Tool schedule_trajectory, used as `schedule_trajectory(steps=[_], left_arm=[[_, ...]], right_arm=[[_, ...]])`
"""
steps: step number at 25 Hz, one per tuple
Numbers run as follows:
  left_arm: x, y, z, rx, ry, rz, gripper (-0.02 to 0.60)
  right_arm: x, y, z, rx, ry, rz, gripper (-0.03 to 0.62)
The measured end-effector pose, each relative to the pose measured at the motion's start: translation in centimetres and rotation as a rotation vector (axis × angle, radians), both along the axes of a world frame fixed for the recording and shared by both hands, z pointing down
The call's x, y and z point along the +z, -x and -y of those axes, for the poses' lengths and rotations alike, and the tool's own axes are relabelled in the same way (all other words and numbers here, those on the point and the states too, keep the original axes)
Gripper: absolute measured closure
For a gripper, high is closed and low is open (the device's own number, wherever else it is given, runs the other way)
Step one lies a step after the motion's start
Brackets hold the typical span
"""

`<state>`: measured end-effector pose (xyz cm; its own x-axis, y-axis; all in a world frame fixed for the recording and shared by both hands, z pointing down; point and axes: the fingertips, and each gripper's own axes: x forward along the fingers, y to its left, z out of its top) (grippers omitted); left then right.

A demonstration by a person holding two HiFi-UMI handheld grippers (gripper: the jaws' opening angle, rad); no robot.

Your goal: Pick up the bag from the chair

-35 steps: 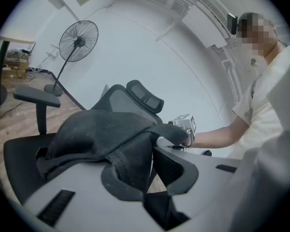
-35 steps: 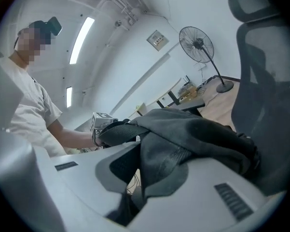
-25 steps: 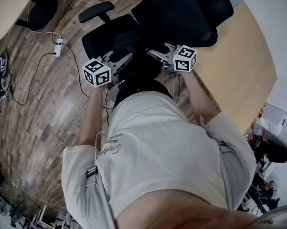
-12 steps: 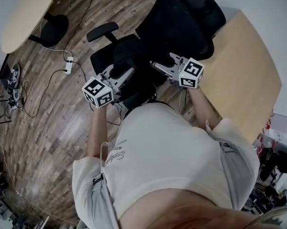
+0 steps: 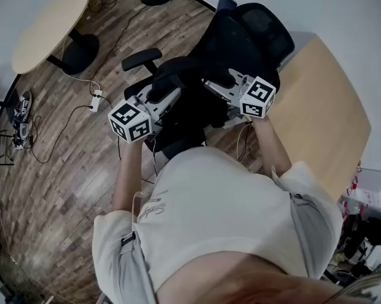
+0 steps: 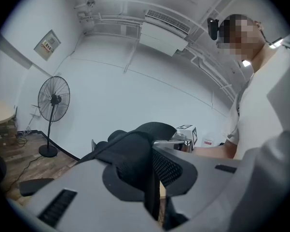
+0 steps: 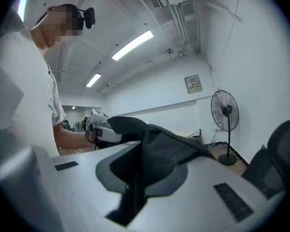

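**Bag clamped in both jaws over the chair: slip and snag risks**

Left gripper (image 6: 152,174): jaws pressed together on a fold of the black bag (image 6: 130,149). The fabric rises out of the gap and humps up just ahead of the jaw tips.

Right gripper (image 7: 137,175): jaws likewise closed on a fold of the bag, with cloth draping forward over the outer jaw.

The bag spans from one pair of jaws to the other. In the head view it hangs between them, with the chair (image 5: 253,33) below and beyond. I cannot tell whether its underside touches the seat, so I judge the lift under way, not finished.

Risks from here:
- Each grip looks like a thin pinch of soft cloth. If the bag has any weight, a fold could creep out of one pair of jaws and the load would swing onto the other.
- If I spread the jaws apart or raise one side faster, the fabric goes taut and could tear free.
- The armrest (image 5: 142,59) sits outboard of the left jaws, so a hanging strap or corner could catch there.
- The desk (image 5: 317,113) lies close outside the right jaws, so a wide swing that way risks a knock.
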<state>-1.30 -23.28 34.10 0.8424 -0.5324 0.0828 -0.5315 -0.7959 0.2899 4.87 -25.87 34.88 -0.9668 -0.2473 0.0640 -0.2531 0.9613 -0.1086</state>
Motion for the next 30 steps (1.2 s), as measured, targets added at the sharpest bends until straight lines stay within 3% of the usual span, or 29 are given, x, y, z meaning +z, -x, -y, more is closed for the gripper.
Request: schedule_trajectory(steps=[13, 30], left_arm=[[-3.7, 0.8, -1.0, -0.047, -0.134, -0.008, 0.529], [-2.4, 2.0, -0.4, -0.065, -0.121, -0.01, 0.531]], right_arm=[[-3.6, 1.0, -0.6, -0.015, -0.053, -0.002, 0.572], [-1.7, 2.2, 0.0, -0.011, -0.031, 0.002, 0.574]])
